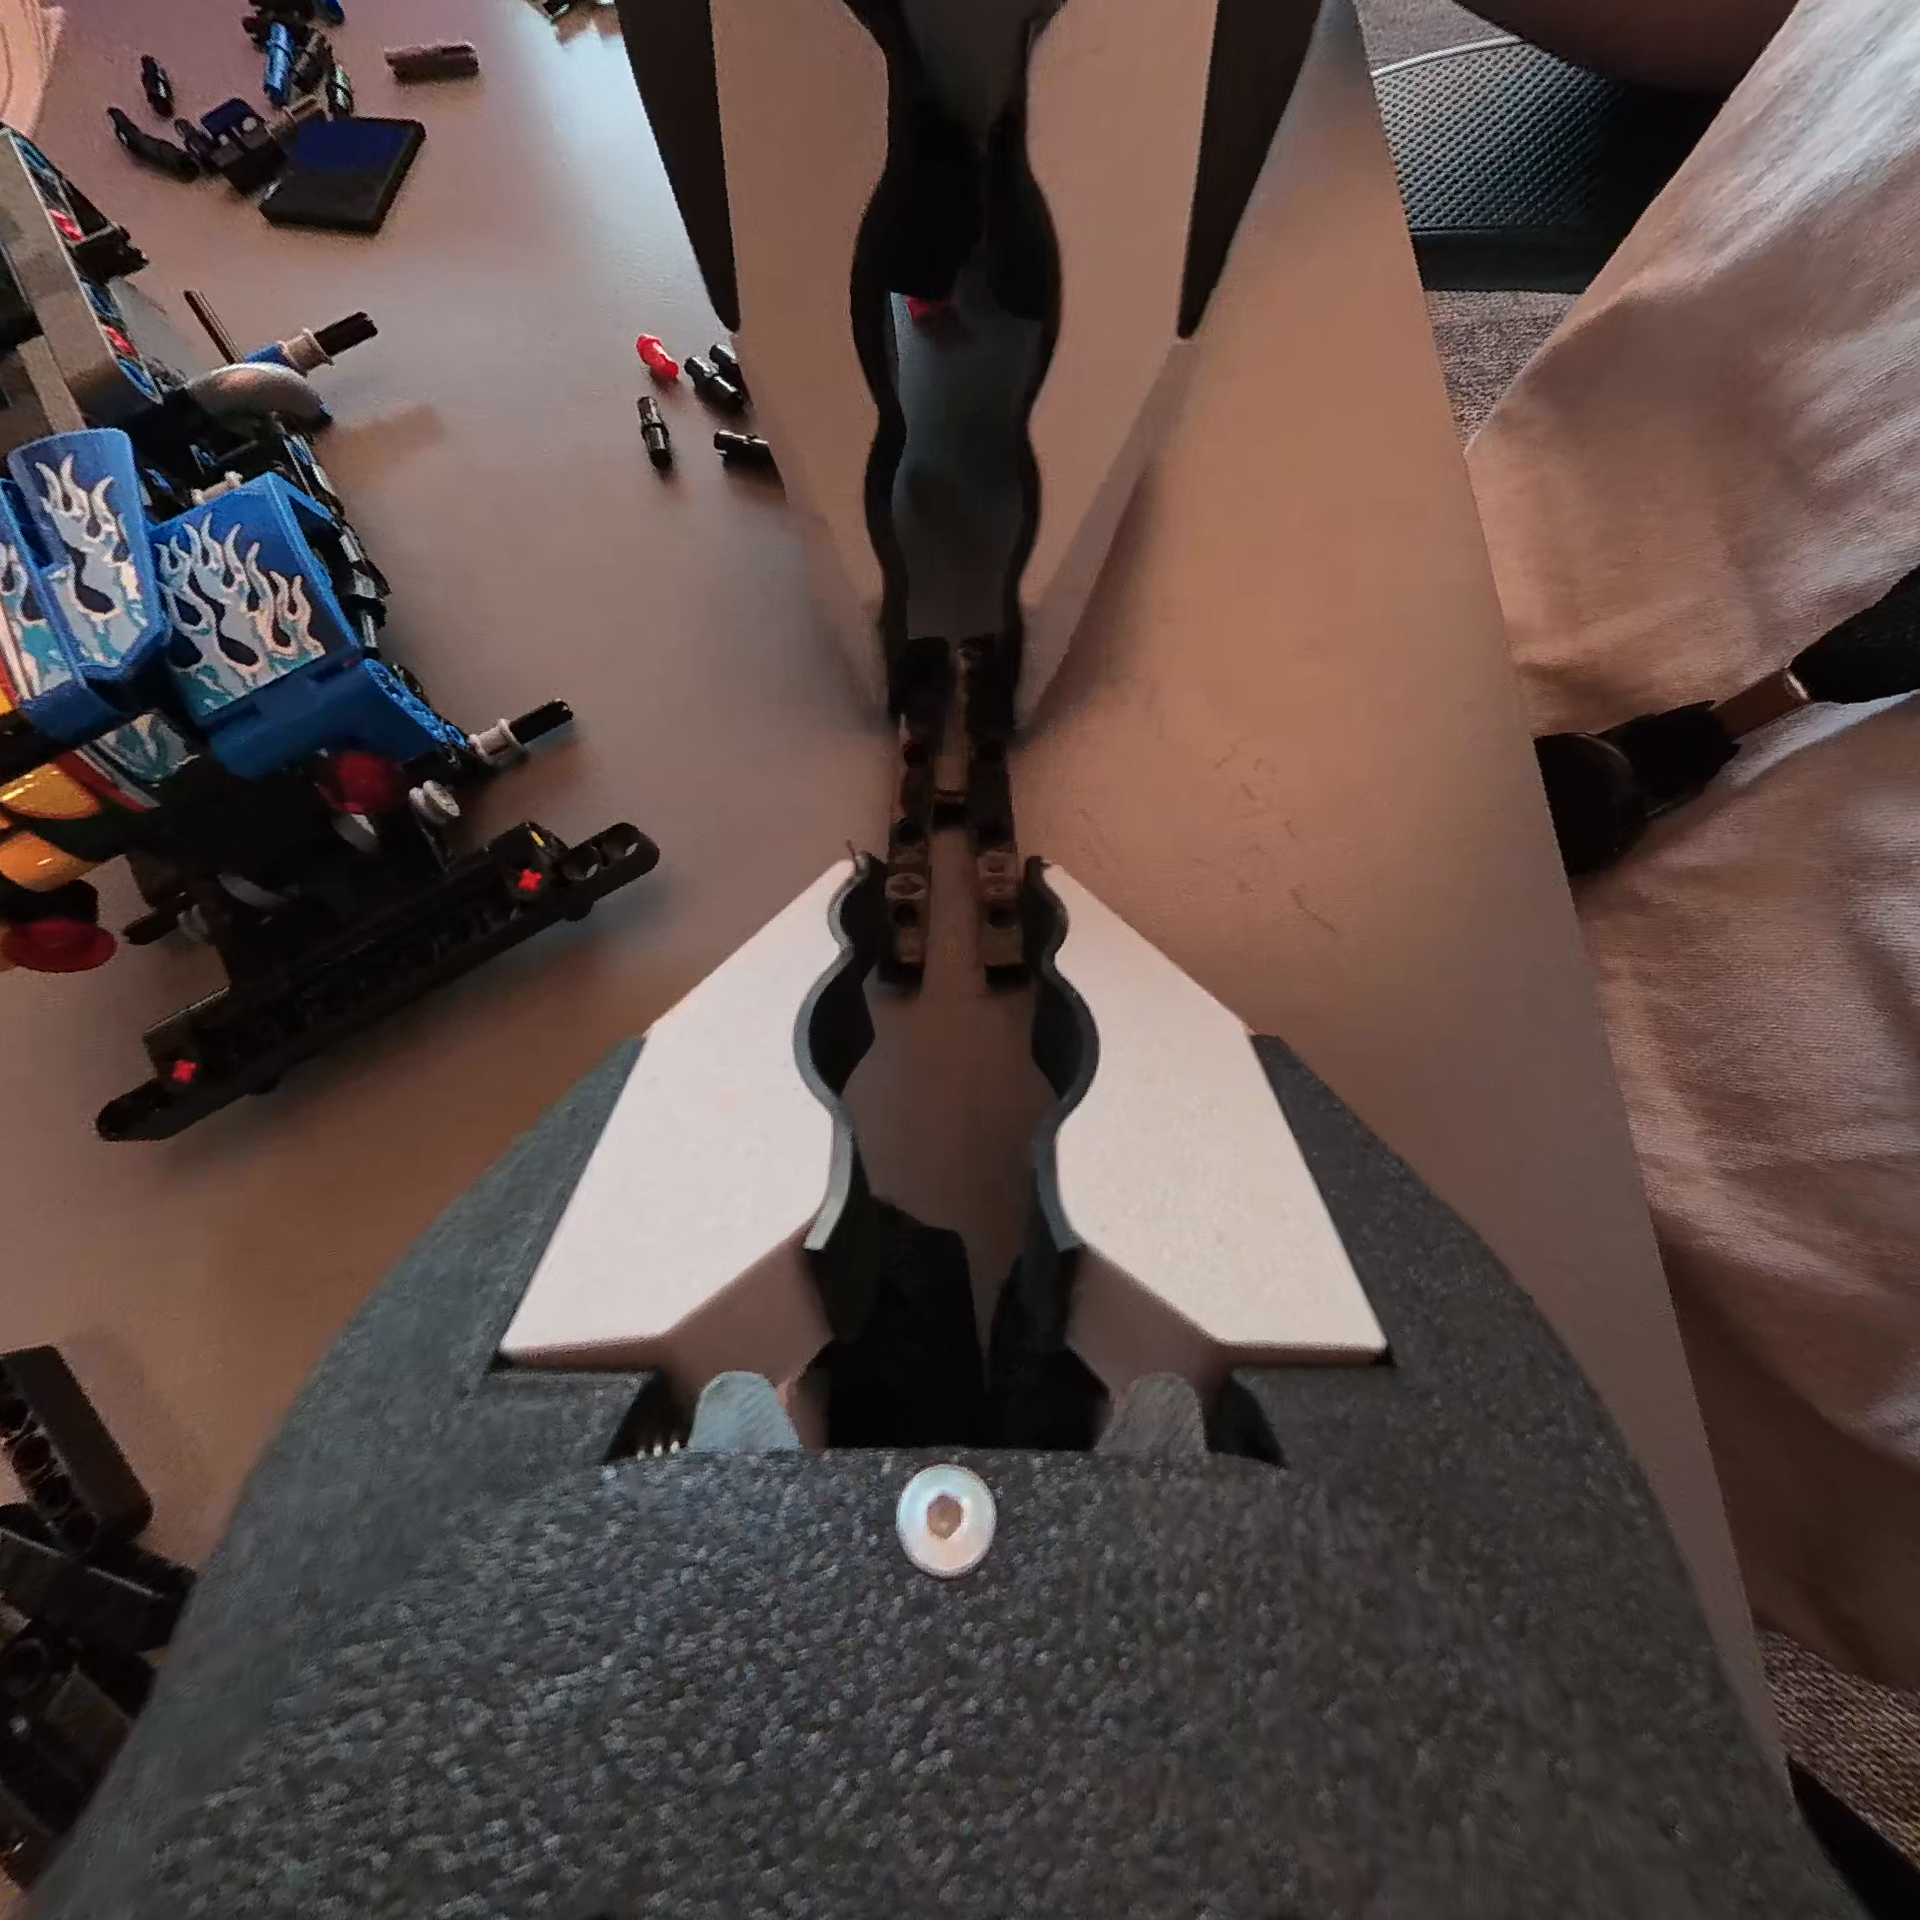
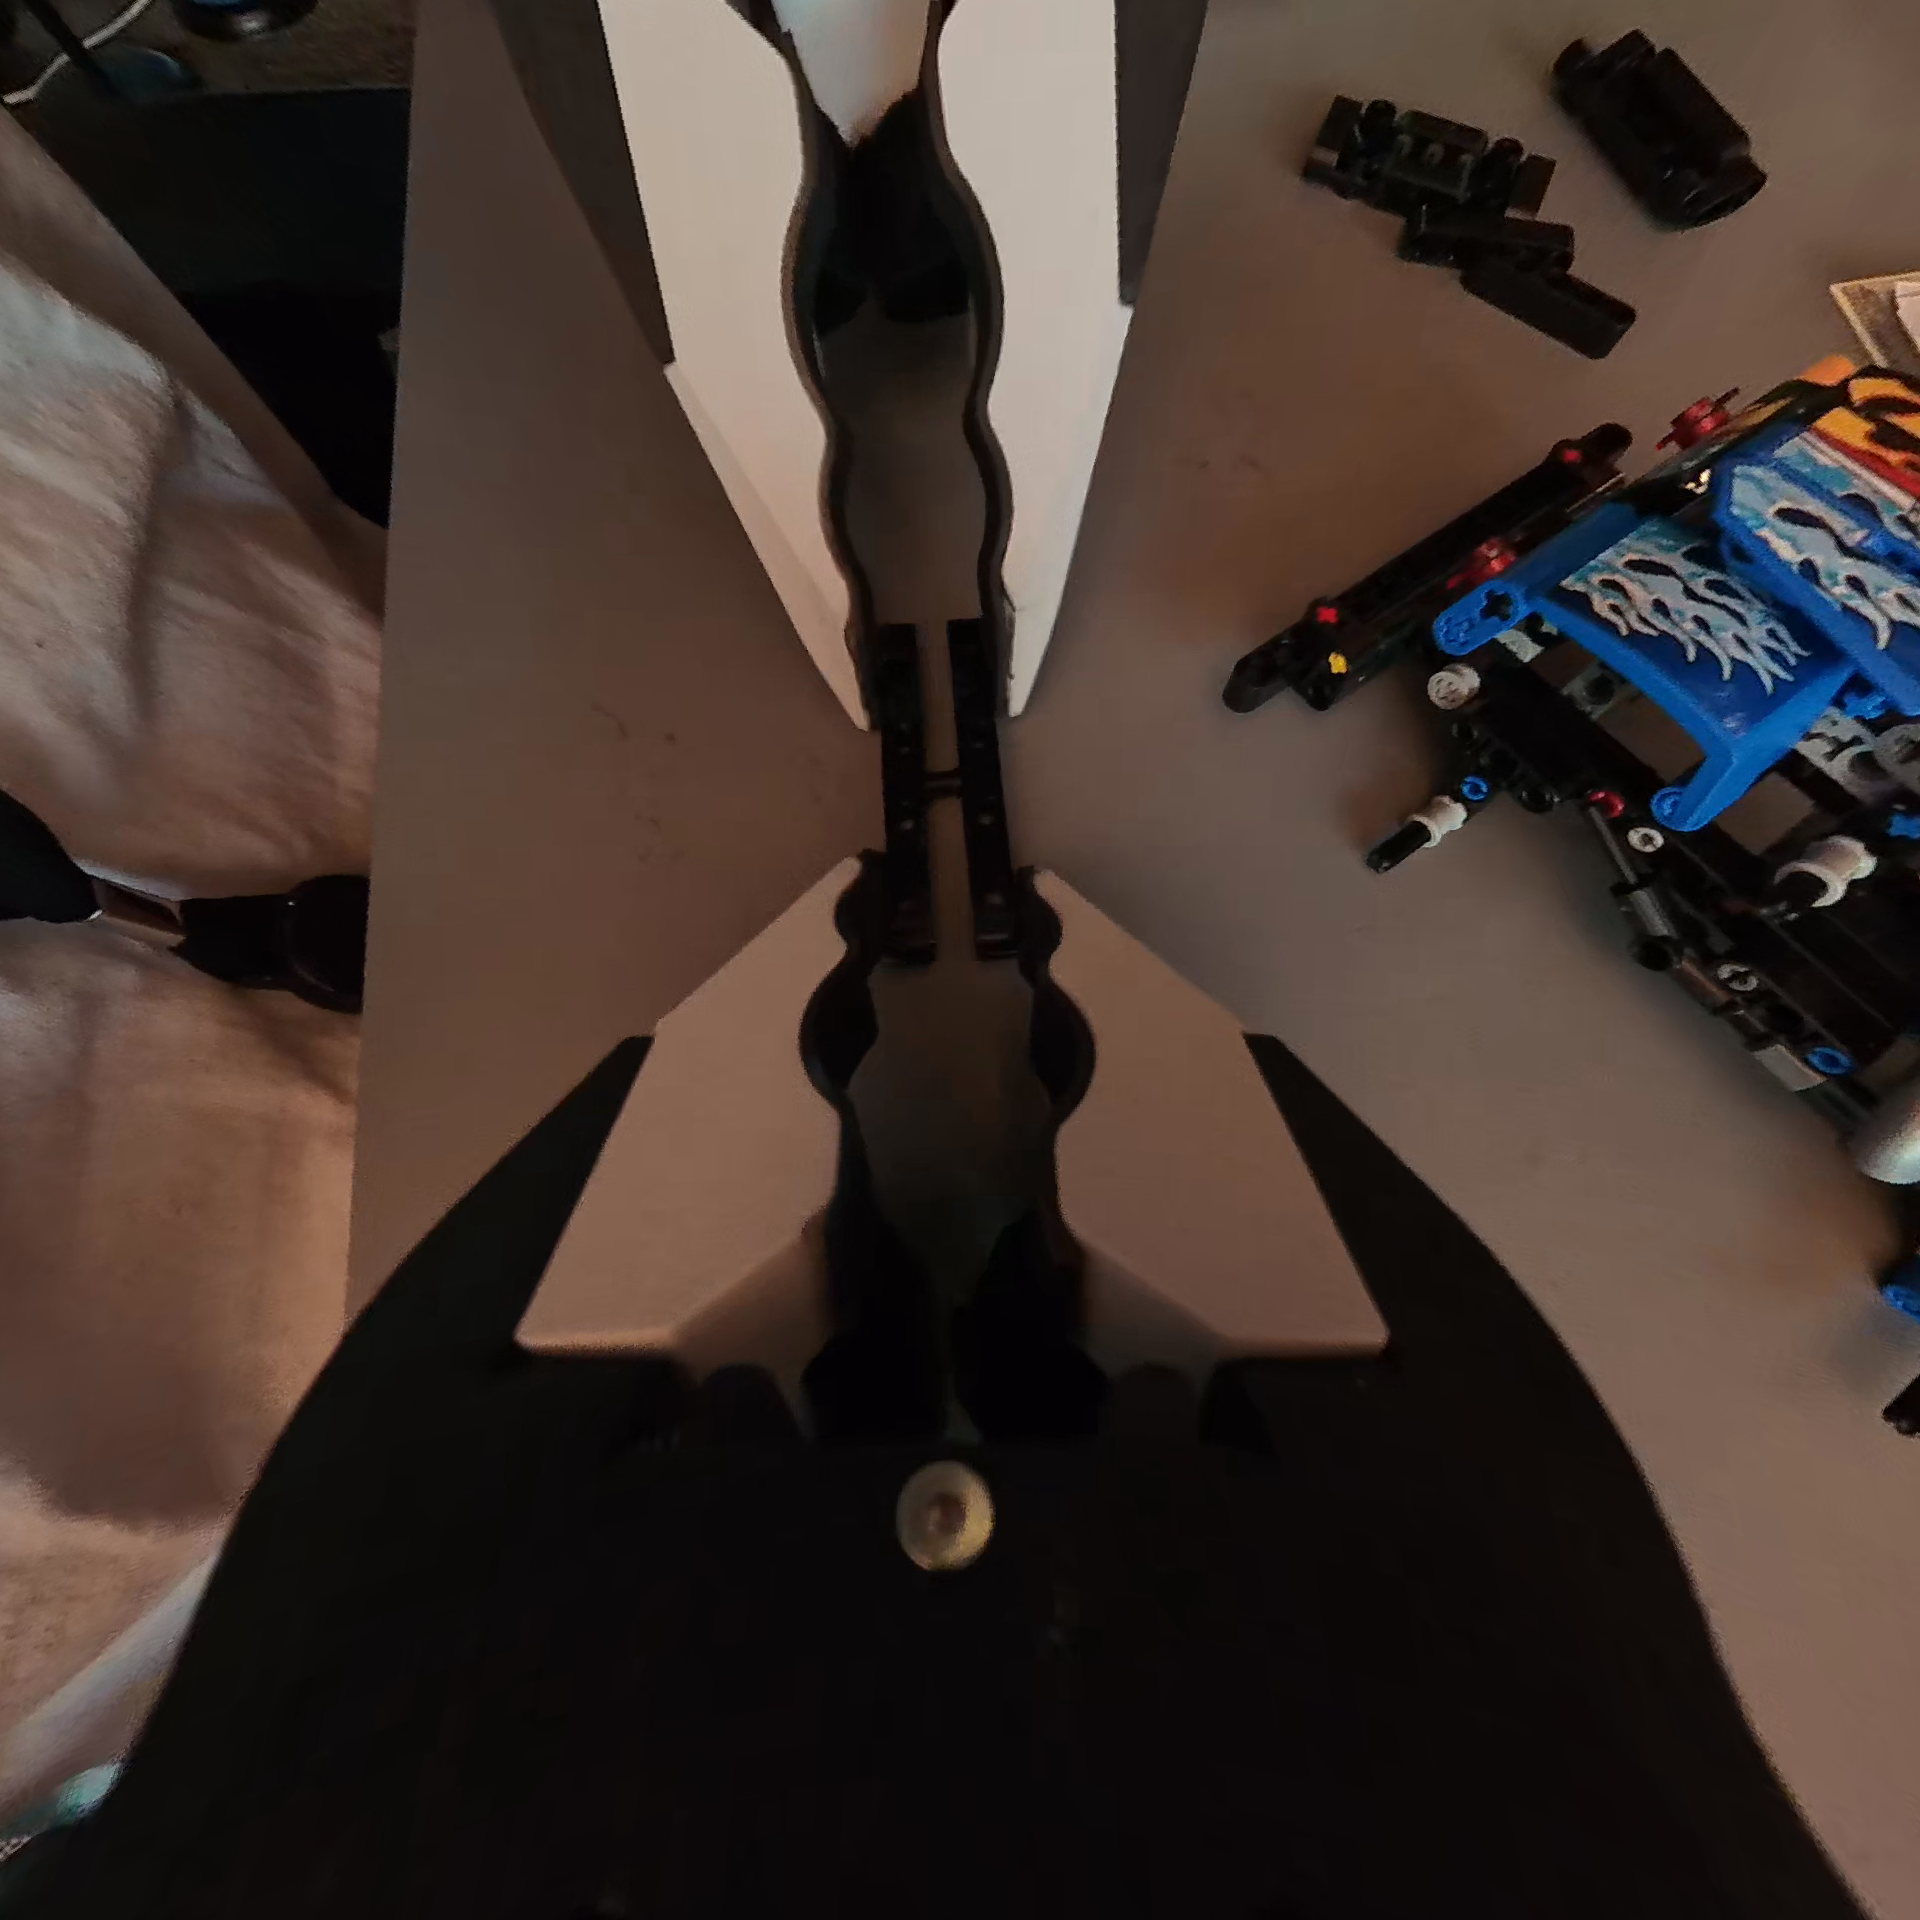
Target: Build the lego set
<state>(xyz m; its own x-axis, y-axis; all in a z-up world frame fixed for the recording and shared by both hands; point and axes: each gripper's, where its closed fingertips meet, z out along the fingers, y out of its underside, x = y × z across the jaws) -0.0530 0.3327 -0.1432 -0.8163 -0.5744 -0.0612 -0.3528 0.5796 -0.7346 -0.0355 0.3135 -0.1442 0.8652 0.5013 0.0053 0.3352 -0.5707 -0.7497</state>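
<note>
A pale, smooth desk (image 1: pixel 540 582) carries a partly built blue and black lego vehicle (image 1: pixel 239 665) with flame-patterned panels. Loose black pins and one red pin (image 1: pixel 657 355) lie nearby (well apart from the model). A dark square panel (image 1: pixel 343 171) and black beams (image 2: pixel 1475 197) rest farther off.

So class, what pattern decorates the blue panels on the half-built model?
White and light-blue flames on the blue panels; clearest in the left wrist view.

Smooth matt bench (image 1: pixel 540 582); glossy plastic lego model (image 1: pixel 260 623) with printed flame panels; left tongs (image 1: pixel 951 914) body rough, grainy black plastic; soft pale cloth (image 1: pixel 1714 520).
</note>
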